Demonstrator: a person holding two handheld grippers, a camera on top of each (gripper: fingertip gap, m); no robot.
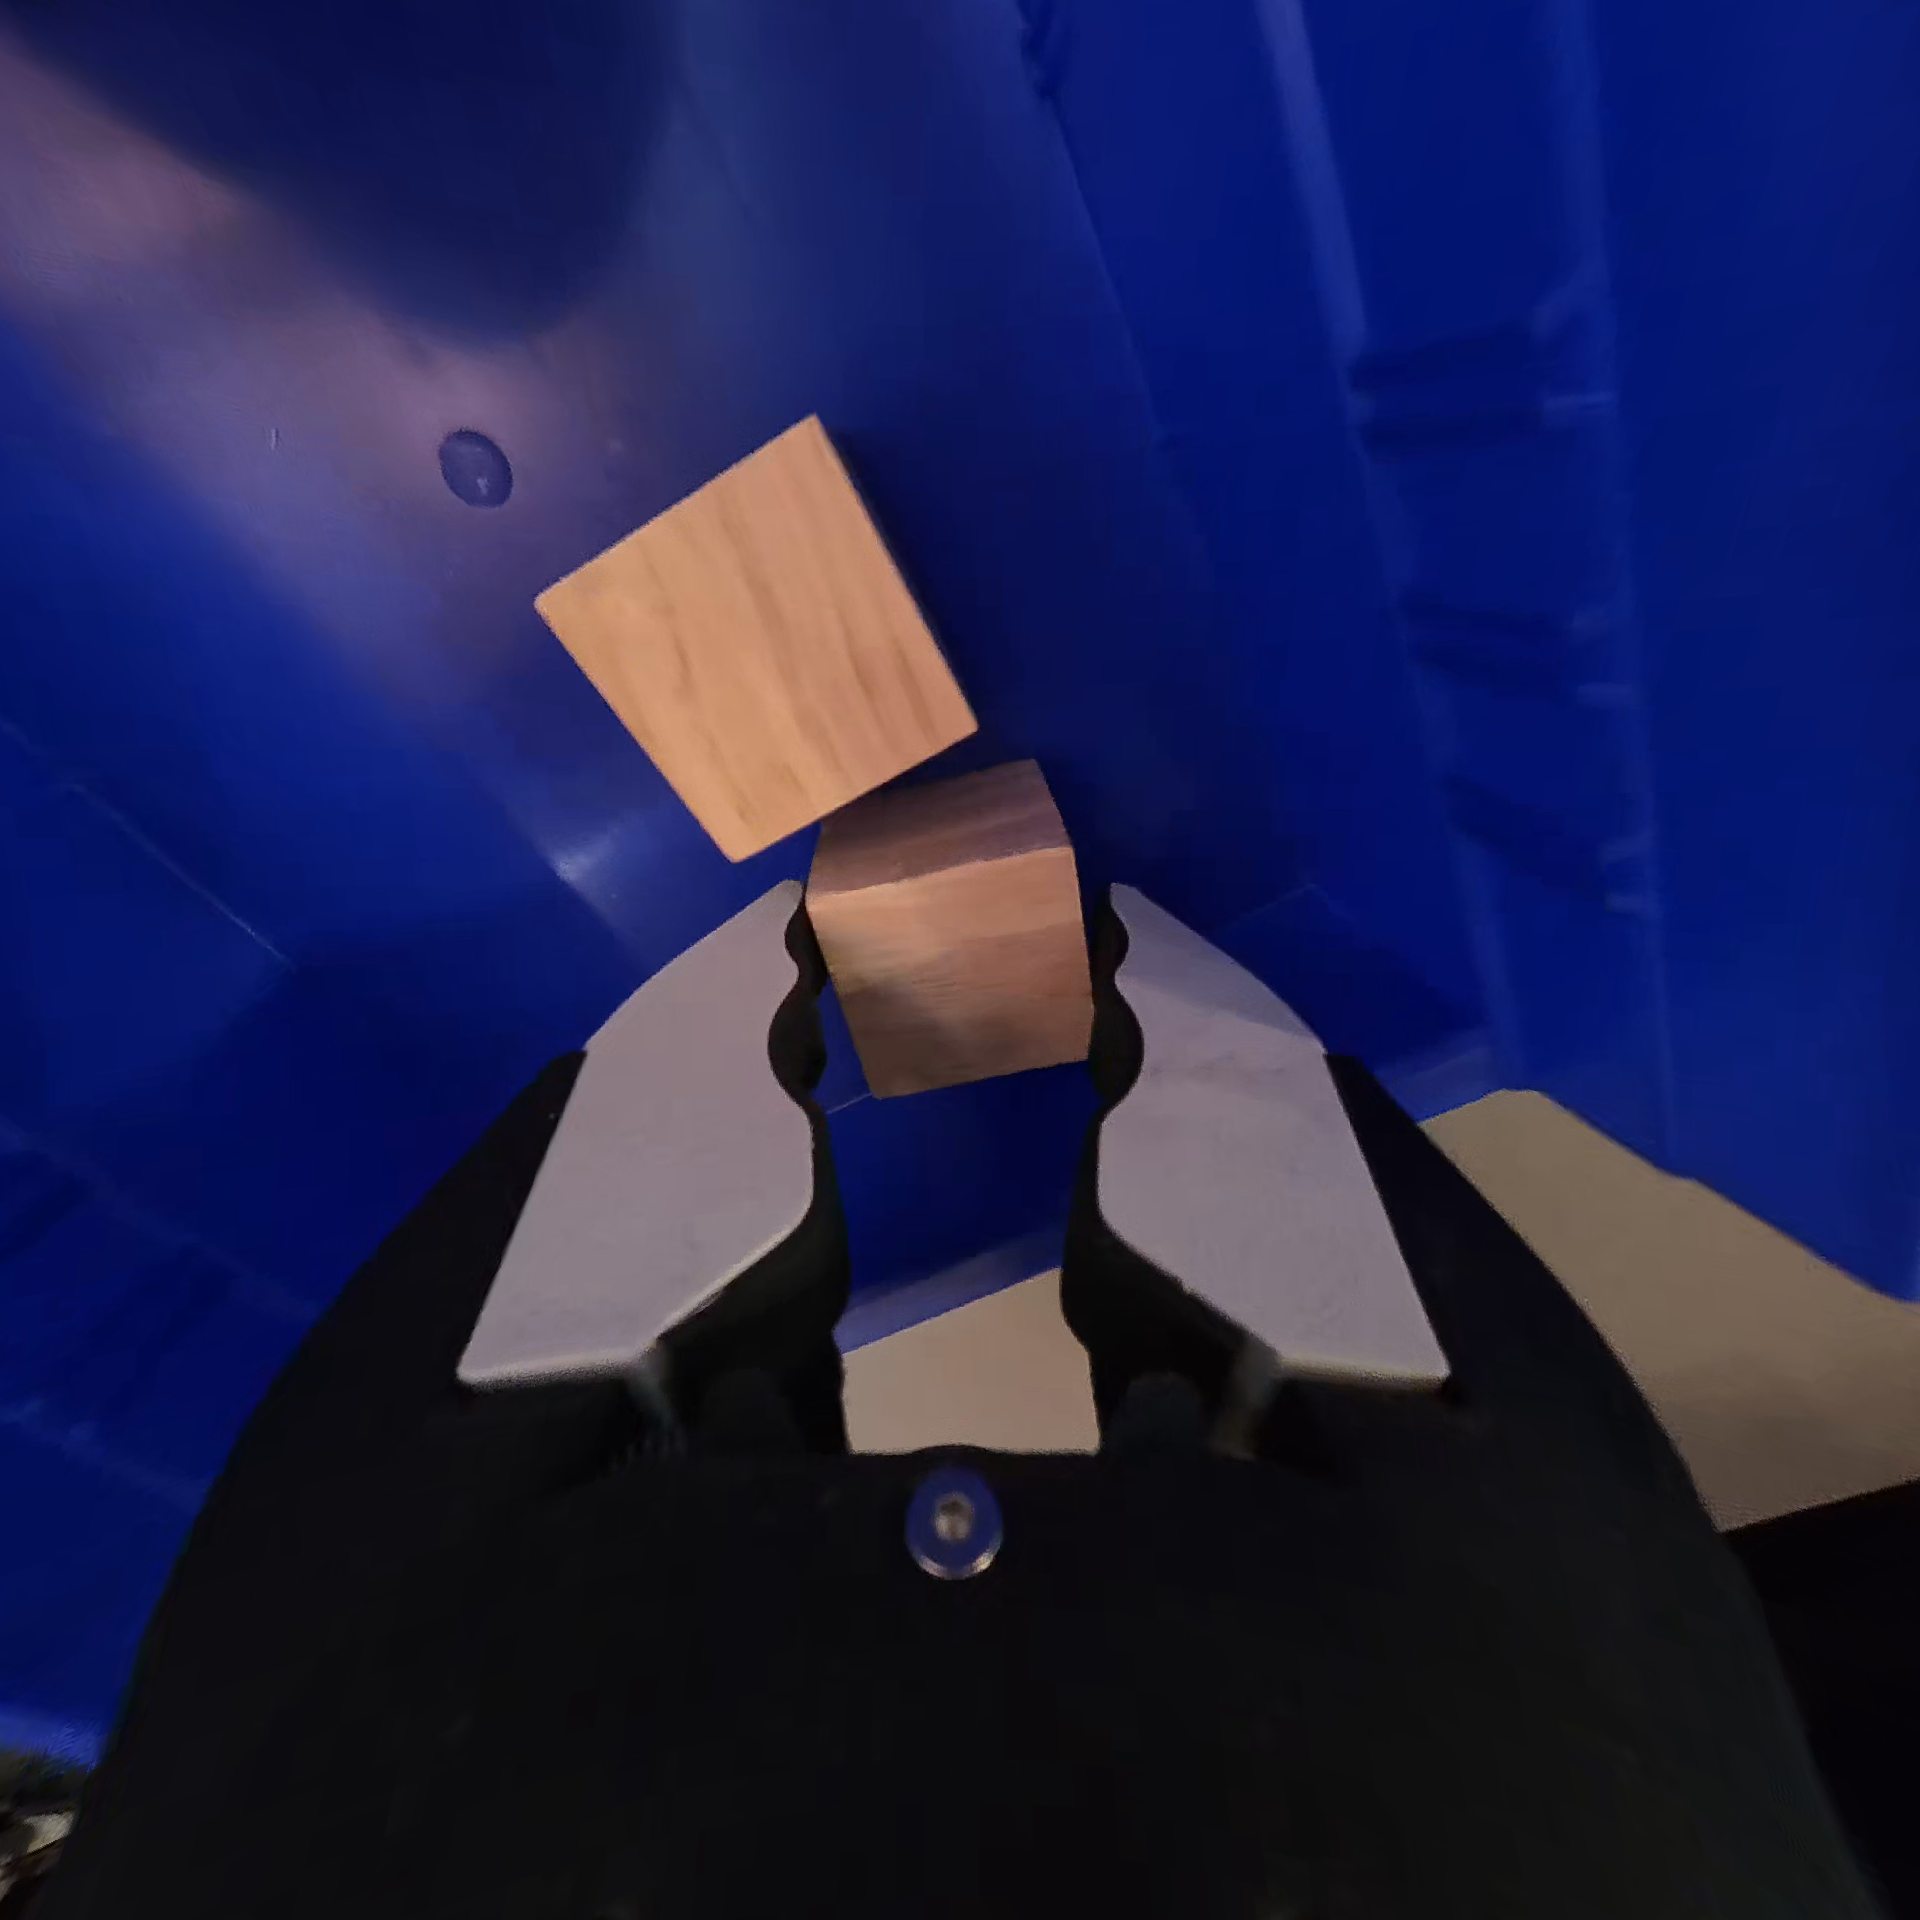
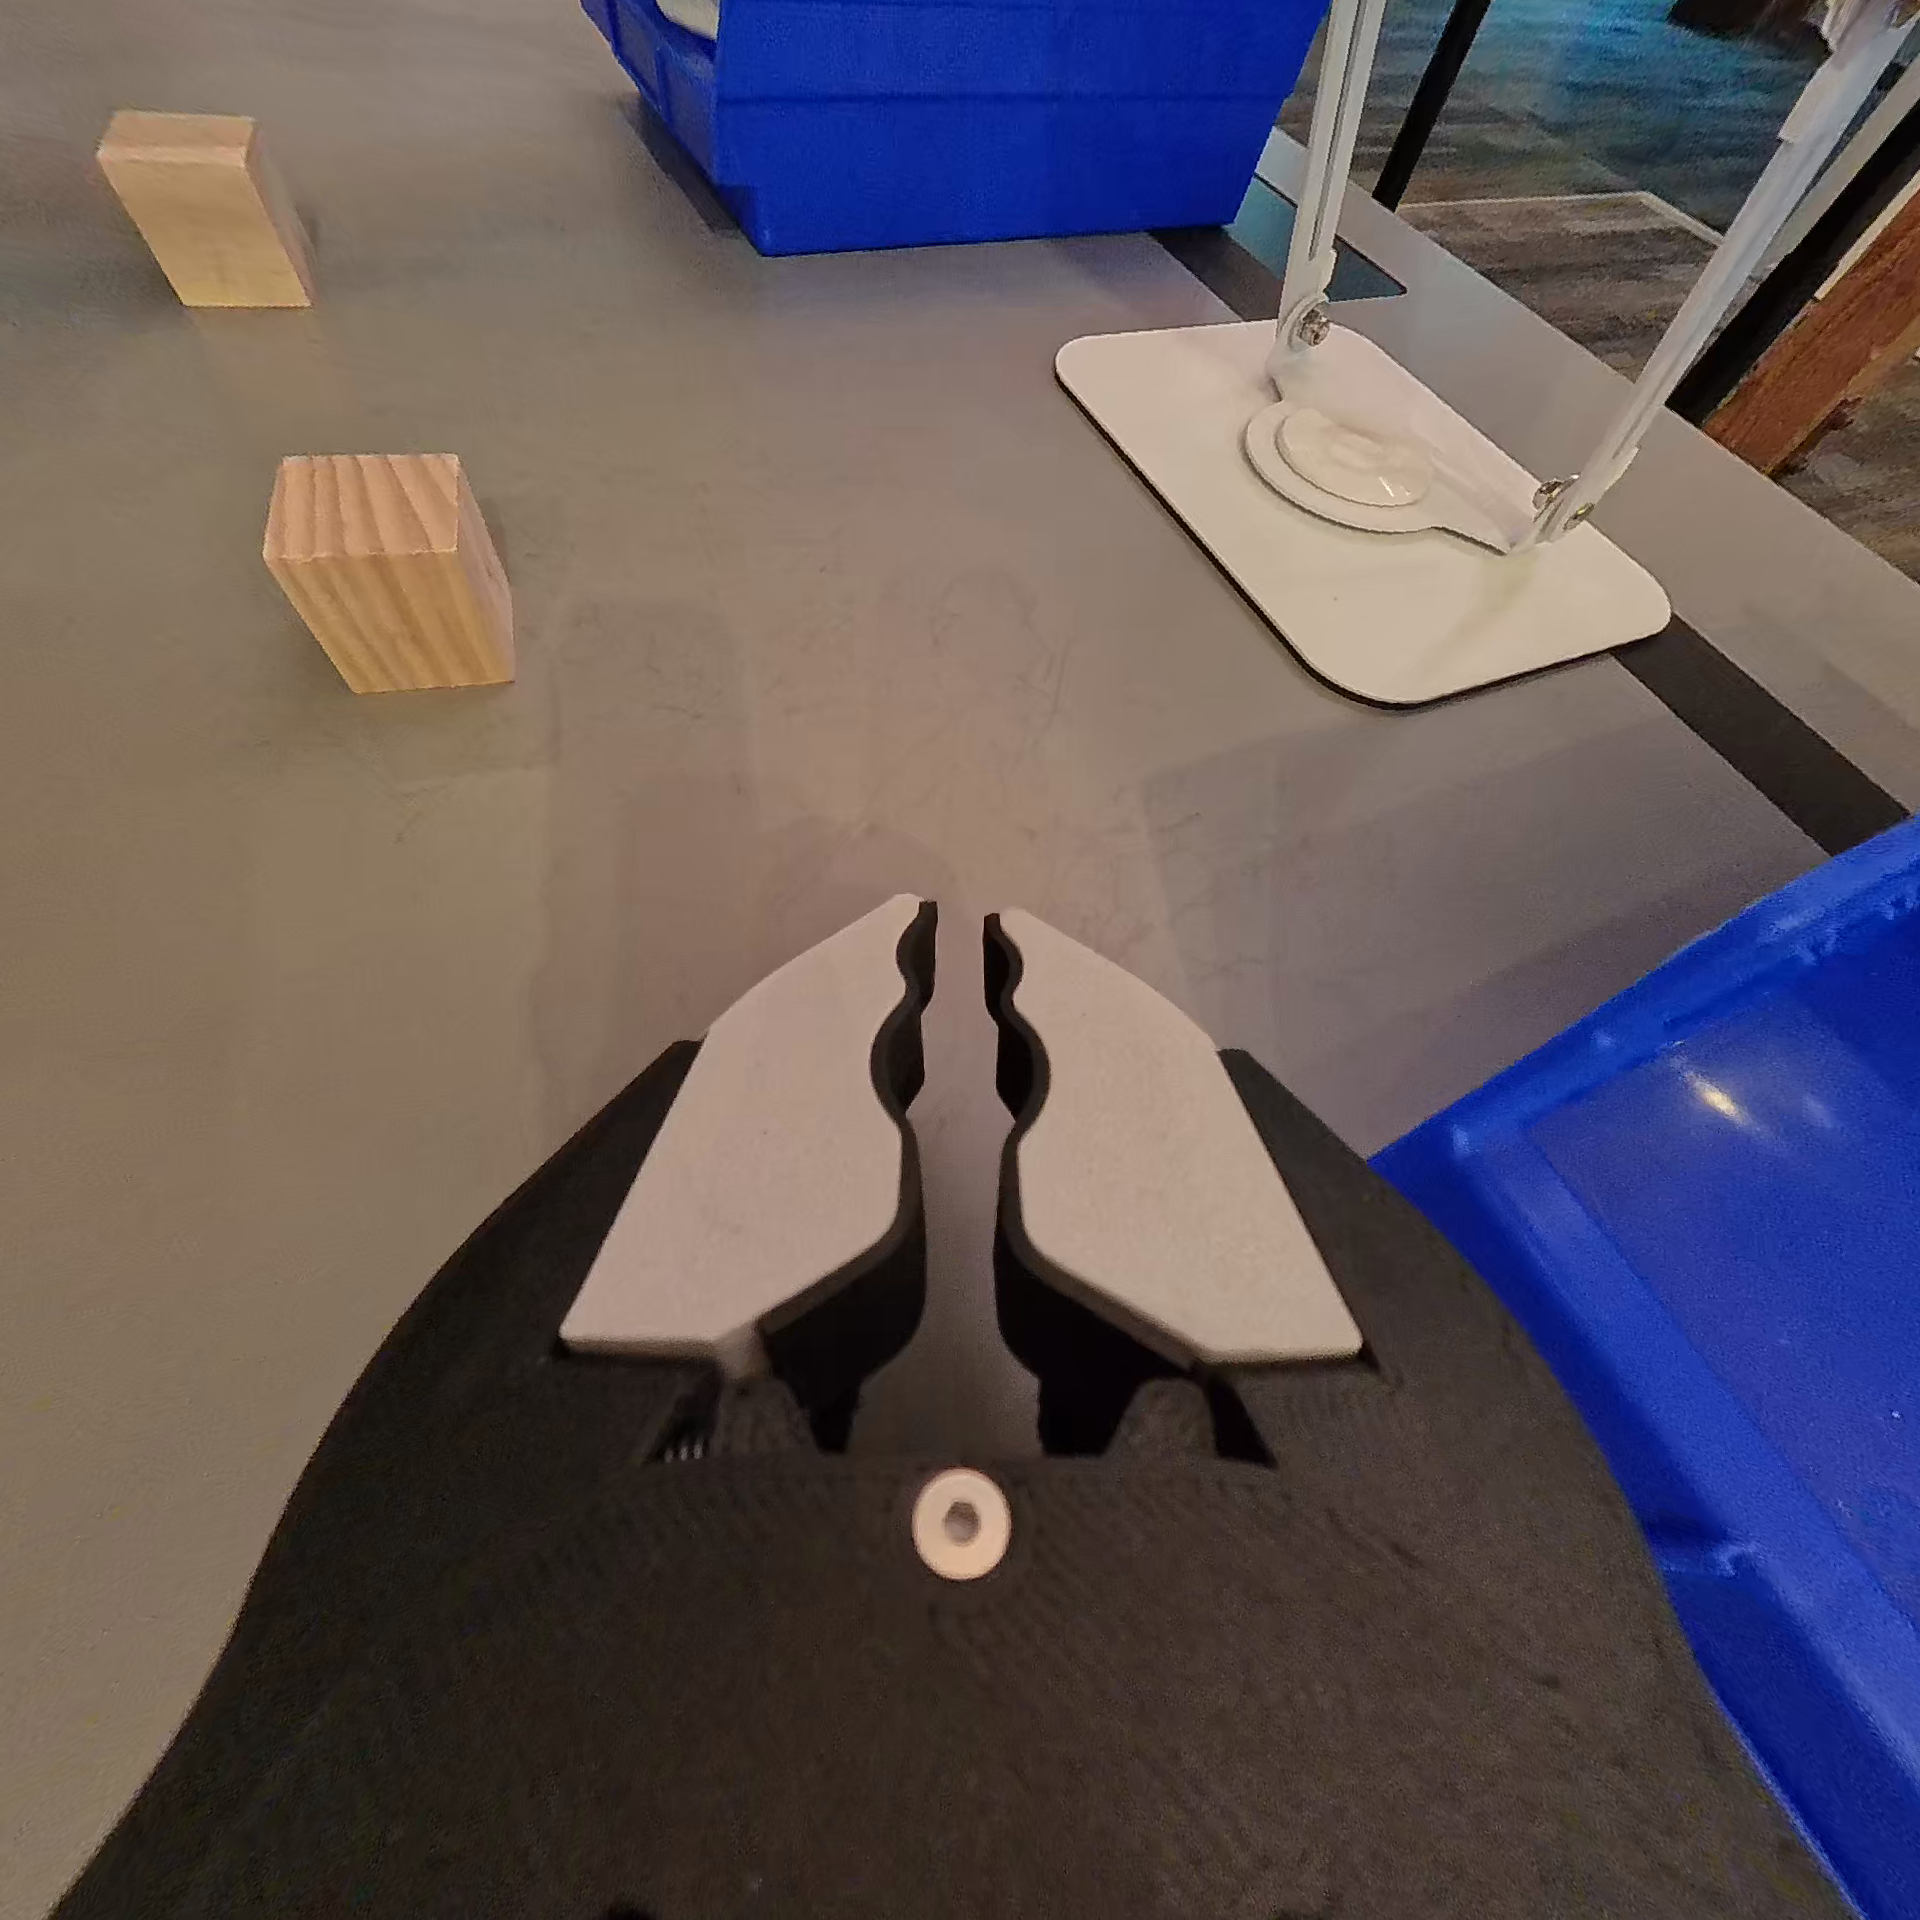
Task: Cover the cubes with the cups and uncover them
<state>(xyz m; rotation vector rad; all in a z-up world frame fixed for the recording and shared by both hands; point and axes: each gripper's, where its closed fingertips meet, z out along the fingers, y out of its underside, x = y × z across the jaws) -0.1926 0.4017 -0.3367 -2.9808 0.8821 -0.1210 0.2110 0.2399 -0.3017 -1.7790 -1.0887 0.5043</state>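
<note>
1. Inside a blue bin (image 1: pixel 1247 416), the left hand-held gripper (image 1: pixel 951 961) clamps a small wooden cube (image 1: pixel 951 935) between its fingers; a paler cube (image 1: pixel 753 639) lies just beyond, touching it.
2. On the grey worktop (image 2: pixel 831 623), two more wooden cubes stand apart at the left: a far one (image 2: pixel 208 213) and a nearer one (image 2: pixel 390 571).
3. The right hand-held gripper (image 2: pixel 961 920) hovers empty, its jaws nearly together.
4. A white stand base (image 2: pixel 1361 499) sits right of centre, with blue bins behind (image 2: pixel 987 125) and at the right edge (image 2: pixel 1714 1247).

White stand base (image 2: pixel 1361 520) on grey table (image 2: pixel 831 675); blue bins (image 2: pixel 987 135), perhaps three.
</note>
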